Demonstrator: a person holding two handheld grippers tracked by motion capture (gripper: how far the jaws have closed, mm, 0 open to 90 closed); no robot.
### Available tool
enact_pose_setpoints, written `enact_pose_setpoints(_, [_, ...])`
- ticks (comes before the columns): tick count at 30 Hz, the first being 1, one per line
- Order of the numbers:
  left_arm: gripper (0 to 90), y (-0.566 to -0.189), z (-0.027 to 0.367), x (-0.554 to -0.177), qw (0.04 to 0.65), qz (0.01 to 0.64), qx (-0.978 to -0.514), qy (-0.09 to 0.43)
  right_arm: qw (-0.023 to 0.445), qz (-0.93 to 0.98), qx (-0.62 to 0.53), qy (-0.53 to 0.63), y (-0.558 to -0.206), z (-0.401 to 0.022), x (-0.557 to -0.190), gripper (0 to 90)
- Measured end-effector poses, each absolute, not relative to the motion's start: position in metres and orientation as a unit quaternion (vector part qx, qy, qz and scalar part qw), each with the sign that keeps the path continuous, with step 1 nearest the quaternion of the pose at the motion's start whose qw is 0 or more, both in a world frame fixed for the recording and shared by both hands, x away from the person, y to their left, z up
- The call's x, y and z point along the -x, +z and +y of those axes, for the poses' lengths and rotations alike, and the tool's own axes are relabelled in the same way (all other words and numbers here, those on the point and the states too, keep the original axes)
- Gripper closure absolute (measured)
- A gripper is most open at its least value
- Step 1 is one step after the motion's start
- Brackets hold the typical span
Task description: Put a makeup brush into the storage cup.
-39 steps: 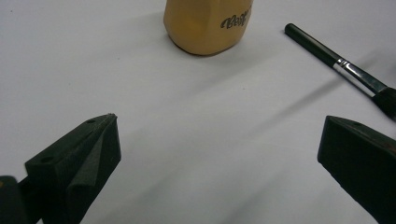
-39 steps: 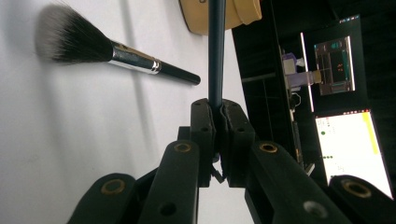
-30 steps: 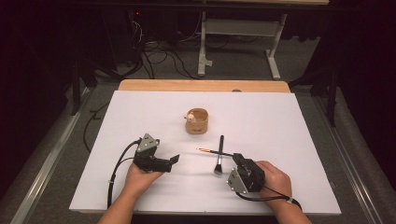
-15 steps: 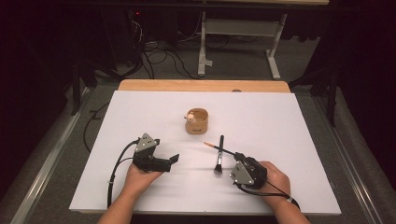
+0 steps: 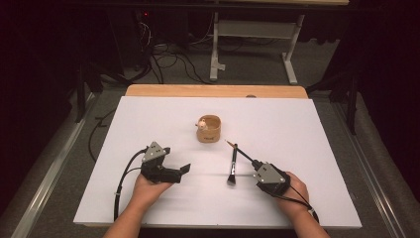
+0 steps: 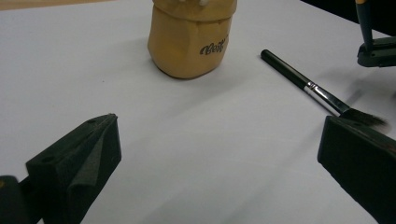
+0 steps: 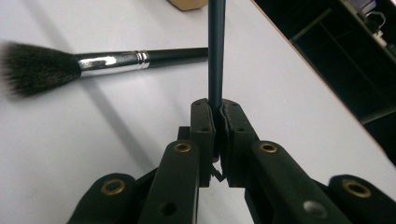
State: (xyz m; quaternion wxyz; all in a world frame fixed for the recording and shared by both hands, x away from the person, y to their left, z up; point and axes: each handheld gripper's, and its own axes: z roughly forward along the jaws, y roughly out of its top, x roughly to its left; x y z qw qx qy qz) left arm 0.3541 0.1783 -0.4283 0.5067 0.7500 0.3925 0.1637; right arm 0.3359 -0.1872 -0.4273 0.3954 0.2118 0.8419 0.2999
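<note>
- Here, right gripper (image 5: 254, 163) clamped shut on a thin dark pencil (image 5: 241, 152), jaws pressed to both sides of its shaft in the right gripper view (image 7: 216, 46).
- Pencil pointing away from the jaws toward the tan cup (image 5: 209, 128), its pale tip (image 5: 228, 142) just short of the cup, raised off the white table (image 5: 297, 129).
- Just beside the pencil, black makeup brush (image 5: 233, 165) flat on the table, bristles toward the person, handle end next to the pencil's shaft; seen crosswise in the right gripper view (image 7: 93, 60).
- Left gripper (image 5: 184, 170) wide open with nothing between its jaws, resting low near the table, aimed toward the brush (image 6: 308, 86) and the cup (image 6: 189, 37).
- Cup upright mid-table, well apart from both hands, small pale thing at its rim.
</note>
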Motion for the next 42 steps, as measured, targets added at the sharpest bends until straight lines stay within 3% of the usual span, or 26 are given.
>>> enact_pose_setpoints(29, [0.8,-0.425,0.175,-0.35,0.53,0.379,-0.742,0.161,0.256,0.793,-0.342,0.434,-0.425,-0.211,-0.349,87.1])
enact_pose_setpoints(42, [0.8,-0.419,0.169,-0.345,0.546,0.366,-0.736,0.161,0.231,0.785,-0.34,0.464,-0.421,-0.209,-0.347,87.2])
